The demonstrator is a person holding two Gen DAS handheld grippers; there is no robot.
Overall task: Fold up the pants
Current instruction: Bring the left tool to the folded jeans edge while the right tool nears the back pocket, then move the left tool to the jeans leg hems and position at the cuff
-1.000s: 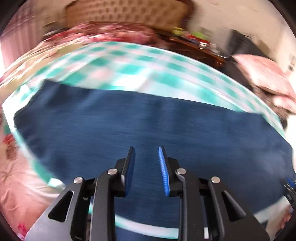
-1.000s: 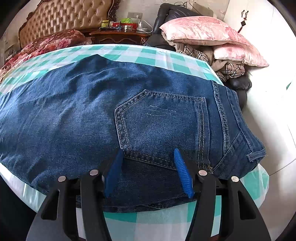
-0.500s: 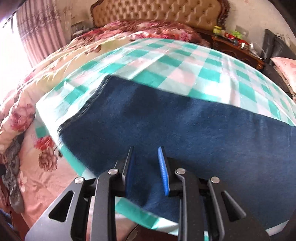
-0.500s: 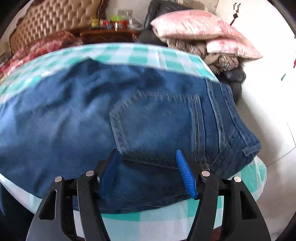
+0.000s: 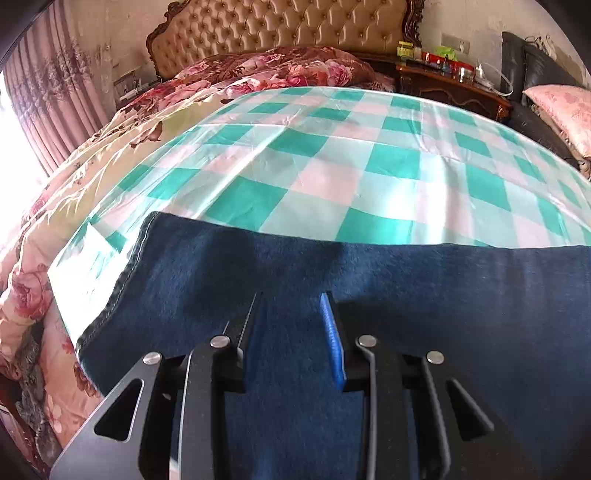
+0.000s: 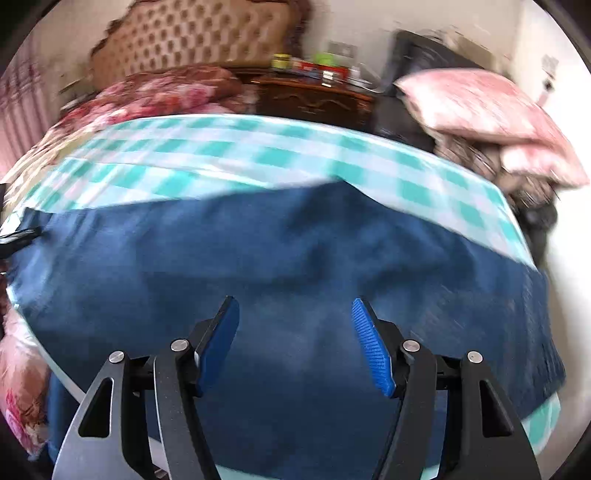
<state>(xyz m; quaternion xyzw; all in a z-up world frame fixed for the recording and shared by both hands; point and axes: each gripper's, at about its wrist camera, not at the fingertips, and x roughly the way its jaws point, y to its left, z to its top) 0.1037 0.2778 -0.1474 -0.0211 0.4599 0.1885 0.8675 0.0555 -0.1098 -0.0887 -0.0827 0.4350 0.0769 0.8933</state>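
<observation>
Dark blue denim pants (image 5: 424, 295) lie flat along the near edge of a bed with a green and white checked sheet (image 5: 332, 155). In the left wrist view the leg hem (image 5: 122, 280) shows at the left. My left gripper (image 5: 290, 310) hovers over the leg near the hem, open with a narrow gap and empty. In the blurred right wrist view the pants (image 6: 295, 258) fill the lower half. My right gripper (image 6: 293, 317) is wide open and empty above them.
A floral quilt (image 5: 92, 155) lies at the left of the bed below a tufted headboard (image 5: 288, 26). A dark nightstand (image 5: 450, 85) with small items stands at the back right. Pink pillows (image 6: 491, 114) are piled on a dark chair at the right.
The left gripper has moved left along the leg toward the hem. The right gripper has pulled away from the back pocket and turned left, so its view is blurred.
</observation>
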